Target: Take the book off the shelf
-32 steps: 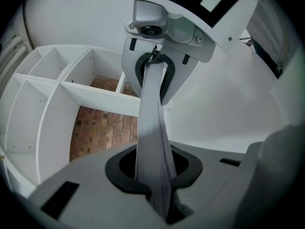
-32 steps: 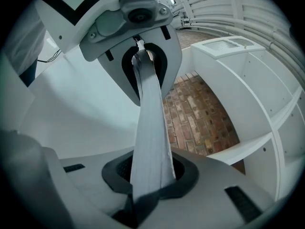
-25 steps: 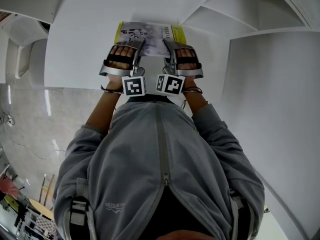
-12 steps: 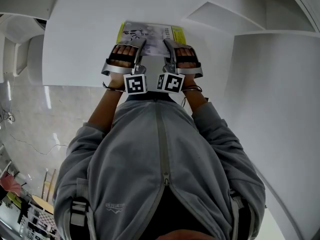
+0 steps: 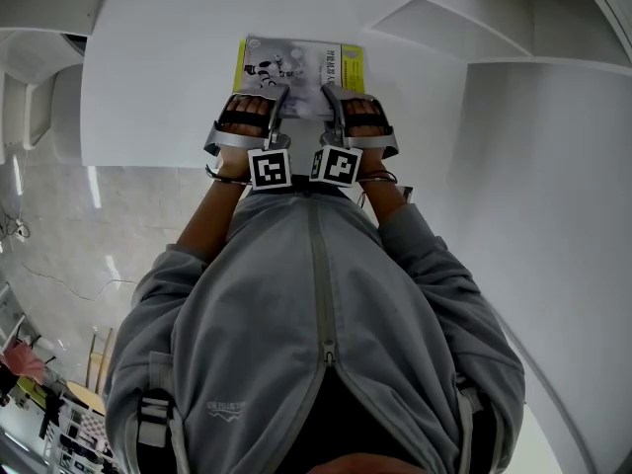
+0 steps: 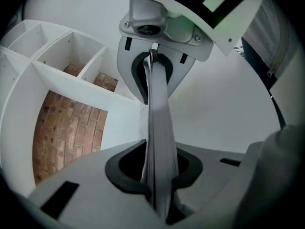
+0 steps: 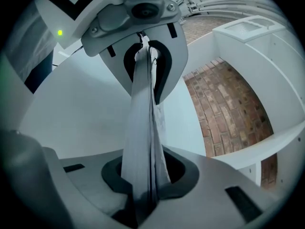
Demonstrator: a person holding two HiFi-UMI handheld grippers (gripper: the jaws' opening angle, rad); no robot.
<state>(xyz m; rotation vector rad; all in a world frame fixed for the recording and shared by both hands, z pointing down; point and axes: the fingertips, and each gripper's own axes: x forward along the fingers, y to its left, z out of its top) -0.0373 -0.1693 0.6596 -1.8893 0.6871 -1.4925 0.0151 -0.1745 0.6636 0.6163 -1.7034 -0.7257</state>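
A thin book (image 5: 299, 65) with a grey picture cover and yellow side strips is over the white flat top (image 5: 158, 87). Both grippers grip its near edge. My left gripper (image 5: 280, 100) is shut on the left part of that edge and my right gripper (image 5: 330, 100) on the right part. In the left gripper view the book (image 6: 158, 128) runs edge-on between the jaws of my left gripper (image 6: 159, 171), up to the facing right gripper (image 6: 159, 42). The right gripper view mirrors this: the book (image 7: 143, 123) in my right gripper (image 7: 147, 175). I cannot tell whether the book rests on the surface.
White shelf compartments (image 6: 62, 56) with a brick wall (image 6: 62, 128) behind them stand to the left. More white shelving (image 7: 267, 56) and the brick wall (image 7: 228, 109) show on the right. A tall white panel (image 5: 543, 186) rises at the right, and the person's grey jacket (image 5: 316, 324) fills the foreground.
Both grippers have come down together with the book still in them. The book's cover now shows more squarely from above.
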